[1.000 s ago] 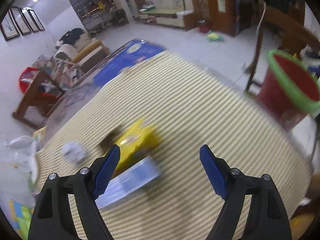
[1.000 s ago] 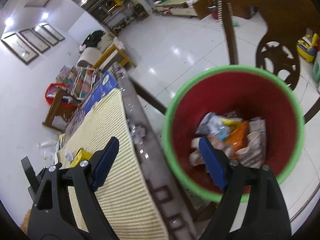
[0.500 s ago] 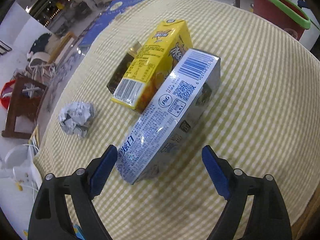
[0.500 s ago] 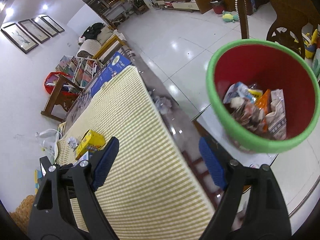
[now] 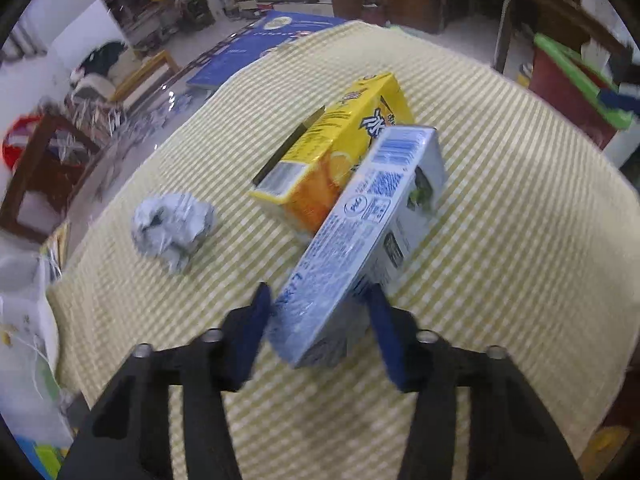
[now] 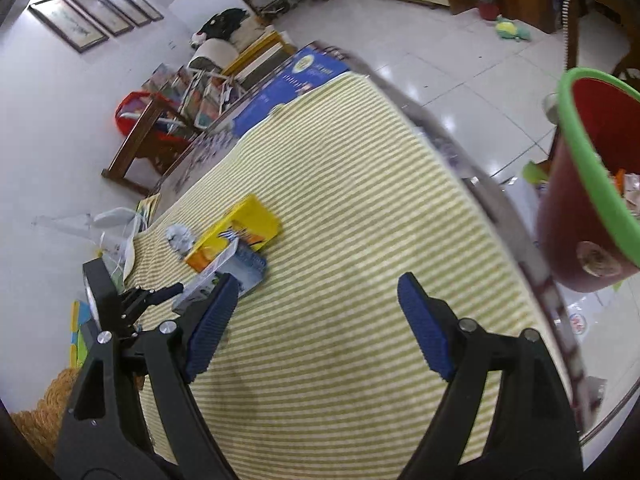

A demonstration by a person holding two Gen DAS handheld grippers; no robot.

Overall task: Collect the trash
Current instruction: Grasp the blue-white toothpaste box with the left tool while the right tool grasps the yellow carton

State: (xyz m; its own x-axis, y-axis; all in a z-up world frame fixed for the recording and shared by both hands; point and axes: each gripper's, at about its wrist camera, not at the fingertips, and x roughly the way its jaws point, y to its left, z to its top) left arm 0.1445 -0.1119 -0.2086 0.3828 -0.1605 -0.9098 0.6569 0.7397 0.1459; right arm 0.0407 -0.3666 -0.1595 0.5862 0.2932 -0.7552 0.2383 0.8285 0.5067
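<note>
A long blue and white box [image 5: 360, 216] lies on the yellow striped tablecloth [image 5: 500, 240] and leans on a yellow drink carton [image 5: 344, 140]. A crumpled paper ball [image 5: 172, 228] sits to their left. My left gripper [image 5: 318, 320] has its jaws closing on the box's near end, and both blue pads touch its sides. My right gripper [image 6: 316, 280] hangs open over bare cloth, holding nothing. From there the carton [image 6: 240, 228], the box [image 6: 224, 272] and the paper ball [image 6: 180, 236] lie ahead to the left. The red bin with a green rim [image 6: 580, 208] holds wrappers at the right edge.
The bin [image 5: 568, 76] stands beyond the table's right edge. A blue printed board [image 5: 260, 48] lies at the table's far end. A wooden rack [image 6: 136, 152] with a red basket stands on the tiled floor to the left, and a wooden chair [image 5: 552, 4] behind the bin.
My left gripper came down and forward onto the blue and white box and its jaws narrowed around it. My right gripper swung from above the bin to over the tablecloth, still open.
</note>
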